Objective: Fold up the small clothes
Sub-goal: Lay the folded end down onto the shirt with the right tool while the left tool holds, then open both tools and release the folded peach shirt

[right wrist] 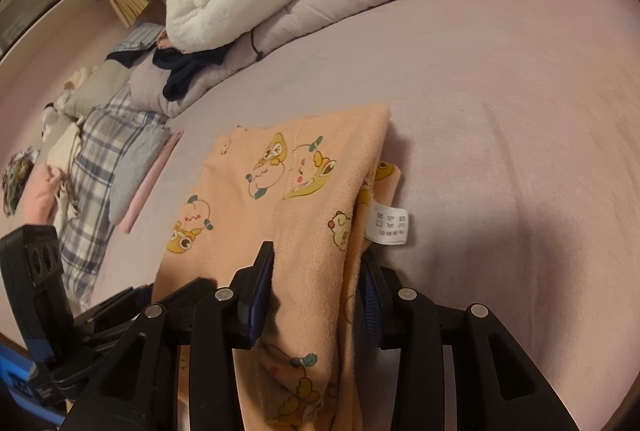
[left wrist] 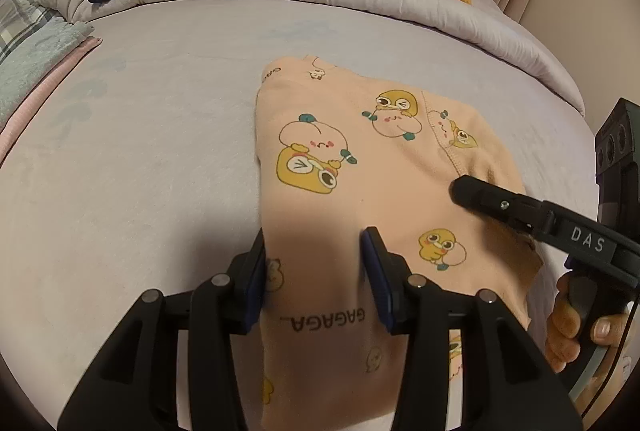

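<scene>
Both grippers stand with jaws apart astride the near end of the peach garment [left wrist: 360,171], which lies part-folded on the bed [left wrist: 140,151]: left gripper [left wrist: 314,271], right gripper [right wrist: 318,283]. If either closes on too few layers, the stacked fold by the care label [right wrist: 390,225] could slide open when lifted.

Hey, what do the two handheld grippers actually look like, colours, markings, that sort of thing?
Both are matte black plastic. The left gripper and right gripper have angular linkage arms with silver round pins and dark blue ribbed pads on the fingers. The right one carries white "DAS" lettering. A bare hand holds its handle; no sleeve shows.
</scene>
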`<state>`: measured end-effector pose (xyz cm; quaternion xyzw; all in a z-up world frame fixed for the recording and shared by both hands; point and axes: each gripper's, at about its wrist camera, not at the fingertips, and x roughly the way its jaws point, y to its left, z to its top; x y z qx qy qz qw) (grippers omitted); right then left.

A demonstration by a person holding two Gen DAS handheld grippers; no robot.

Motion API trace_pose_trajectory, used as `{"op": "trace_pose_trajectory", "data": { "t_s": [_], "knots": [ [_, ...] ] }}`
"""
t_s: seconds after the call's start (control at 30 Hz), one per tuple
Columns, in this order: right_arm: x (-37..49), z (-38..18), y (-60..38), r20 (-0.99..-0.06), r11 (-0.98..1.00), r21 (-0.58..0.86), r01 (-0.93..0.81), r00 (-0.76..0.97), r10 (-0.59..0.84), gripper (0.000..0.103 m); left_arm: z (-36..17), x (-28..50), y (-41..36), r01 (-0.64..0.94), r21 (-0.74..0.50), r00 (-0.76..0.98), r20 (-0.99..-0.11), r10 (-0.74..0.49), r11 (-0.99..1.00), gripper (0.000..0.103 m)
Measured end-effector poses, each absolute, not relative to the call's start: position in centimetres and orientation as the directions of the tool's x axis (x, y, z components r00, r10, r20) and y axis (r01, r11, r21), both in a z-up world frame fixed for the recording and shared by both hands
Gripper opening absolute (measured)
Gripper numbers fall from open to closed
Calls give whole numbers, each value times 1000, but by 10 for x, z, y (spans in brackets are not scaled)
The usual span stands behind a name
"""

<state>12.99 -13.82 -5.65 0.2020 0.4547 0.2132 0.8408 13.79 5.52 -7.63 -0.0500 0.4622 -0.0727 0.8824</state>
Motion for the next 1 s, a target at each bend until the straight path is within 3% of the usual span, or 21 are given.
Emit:
{"op": "trace_pose_trajectory", "data": {
  "t_s": [1.0],
  "knots": [
    [115,-50,-154,-693,855,502,-131,532,488,42,-75,119,59,78,-122,563,-814,-145,989,46]
  ]
}}
